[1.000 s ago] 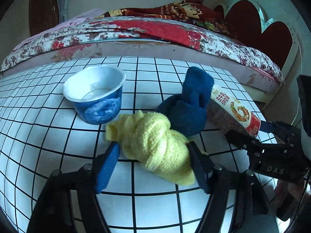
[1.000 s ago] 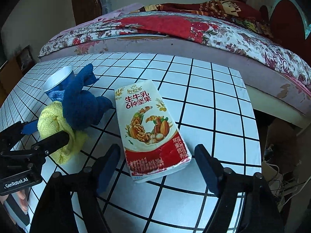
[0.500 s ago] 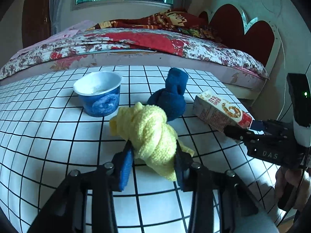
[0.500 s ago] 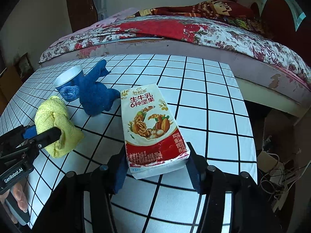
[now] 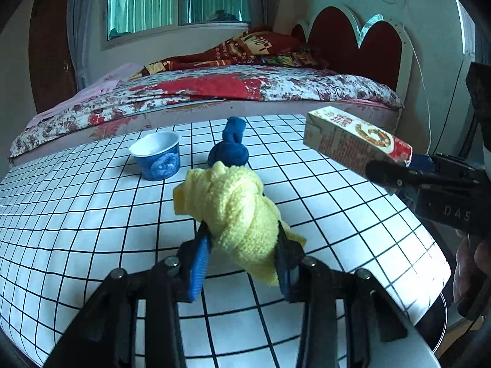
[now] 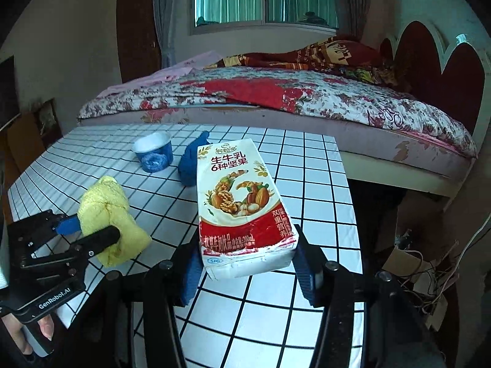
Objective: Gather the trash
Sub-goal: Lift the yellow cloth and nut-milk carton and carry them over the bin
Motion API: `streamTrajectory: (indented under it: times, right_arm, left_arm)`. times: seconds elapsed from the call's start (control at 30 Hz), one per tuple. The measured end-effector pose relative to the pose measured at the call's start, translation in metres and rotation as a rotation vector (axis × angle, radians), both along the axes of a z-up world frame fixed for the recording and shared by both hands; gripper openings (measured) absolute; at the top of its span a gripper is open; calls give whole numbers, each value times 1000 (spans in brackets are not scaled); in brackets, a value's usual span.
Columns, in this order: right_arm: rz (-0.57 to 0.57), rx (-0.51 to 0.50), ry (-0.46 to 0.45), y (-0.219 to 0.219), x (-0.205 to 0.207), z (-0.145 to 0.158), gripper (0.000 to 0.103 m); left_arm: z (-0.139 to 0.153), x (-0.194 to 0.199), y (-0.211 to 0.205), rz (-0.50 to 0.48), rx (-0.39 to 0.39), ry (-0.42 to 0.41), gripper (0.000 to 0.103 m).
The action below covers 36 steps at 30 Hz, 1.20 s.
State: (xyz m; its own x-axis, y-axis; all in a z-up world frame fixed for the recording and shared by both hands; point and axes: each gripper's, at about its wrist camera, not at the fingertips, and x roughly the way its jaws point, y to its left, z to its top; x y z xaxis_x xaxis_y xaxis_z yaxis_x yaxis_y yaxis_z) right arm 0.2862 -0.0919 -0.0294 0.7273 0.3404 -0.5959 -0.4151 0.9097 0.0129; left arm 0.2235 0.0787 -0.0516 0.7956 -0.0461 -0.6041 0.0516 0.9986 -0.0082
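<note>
Gripping firmly, the left gripper (image 5: pixel 242 245) has its blue pads pressed into both sides of a knotted yellow knit cloth (image 5: pixel 236 214), the jaws narrowed around it and the bundle lifted clear of the checked table (image 5: pixel 92 214); from the right wrist view the same cloth (image 6: pixel 107 214) hangs off that gripper (image 6: pixel 92 233) over the table's left edge. Over on the other side, the right gripper (image 6: pixel 248 263) pinches the bottom end of a nut-milk carton (image 6: pixel 242 211), pads tight against its two narrow sides, jaws about half spread to fit it, and the carton tilts up off the surface near the table's front right corner; the left wrist view catches it (image 5: pixel 353 141) held in the air above the right edge. Count them up: one yellow cloth, one carton, one knotted blue cloth (image 5: pixel 230 150) and one blue paper cup (image 5: pixel 158 159) with a white inside. Cup and blue cloth sit on the table just beside each other, toward the far edge next to the bed (image 6: pixel 307 98), cup upright, well apart from both grippers.
</note>
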Motion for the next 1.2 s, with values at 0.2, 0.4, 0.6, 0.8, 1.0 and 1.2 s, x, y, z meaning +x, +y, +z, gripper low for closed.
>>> streamTrajectory:
  times: [0.2,0.4,0.6,0.8,1.0,1.2]
  right_arm:
    - [-34,27,-50,-20,-41,16,54]
    - [-78,52,-97,-42,-78,23,54]
    - [-110,14,-117,-58,-106,22,54]
    - [-165,-23,-132,-91,-132,23,54]
    - [-252,-21,-134,-132,-152,20,54]
    - [-319,-17,-121,-167,-171,11,54]
  left_arm:
    - [16,-36,-16,-26,29,-36,39]
    - [31,-61,-34,-61,63,-83,39]
    - [33,-76,-52,-99,30,-112,39]
    - [33,-88,-86,-179,3,-128,39]
    - [28,-98,-121,-260,-9,-121,39]
    - [25,-107,-155,-337,5,-115,39]
